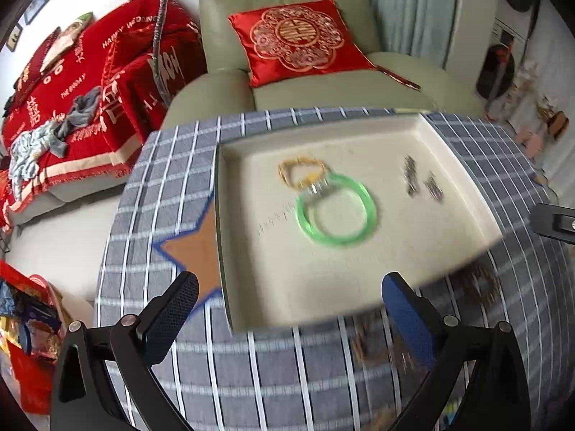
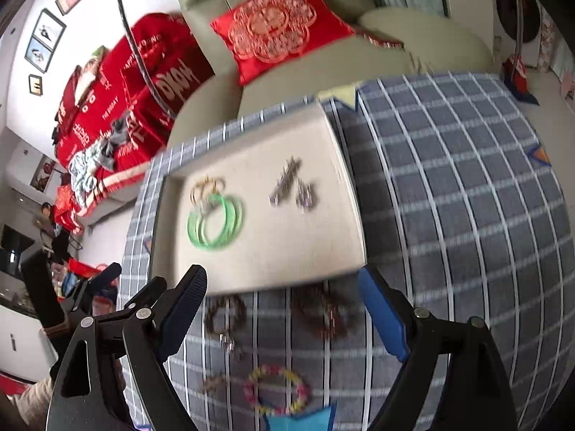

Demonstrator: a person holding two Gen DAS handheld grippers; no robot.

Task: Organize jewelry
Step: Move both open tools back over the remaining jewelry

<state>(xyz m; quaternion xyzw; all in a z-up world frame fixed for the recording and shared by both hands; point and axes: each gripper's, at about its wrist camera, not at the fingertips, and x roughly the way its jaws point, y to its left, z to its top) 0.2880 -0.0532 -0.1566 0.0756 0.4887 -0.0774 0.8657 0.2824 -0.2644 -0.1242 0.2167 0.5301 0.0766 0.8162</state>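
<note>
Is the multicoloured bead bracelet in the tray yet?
No: in the right wrist view the multicoloured bead bracelet lies on the checked cloth, outside the beige tray.

Each tool (image 1: pixel 289 287) (image 2: pixel 282 287) has black linked arms (silver round rivets at joints) and blue textured fingertips (image 1: pixel 408 309).

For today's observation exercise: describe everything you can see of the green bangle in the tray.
The green bangle is a smooth, closed ring, translucent like jade or glass, with a small clear or silvery fitting at its far edge. It lies flat on the floor of the beige tray, left of centre. Its far edge meets or overlaps a gold chain. Motion blur doubles its outline in the right wrist view. Neither gripper touches it.
</note>
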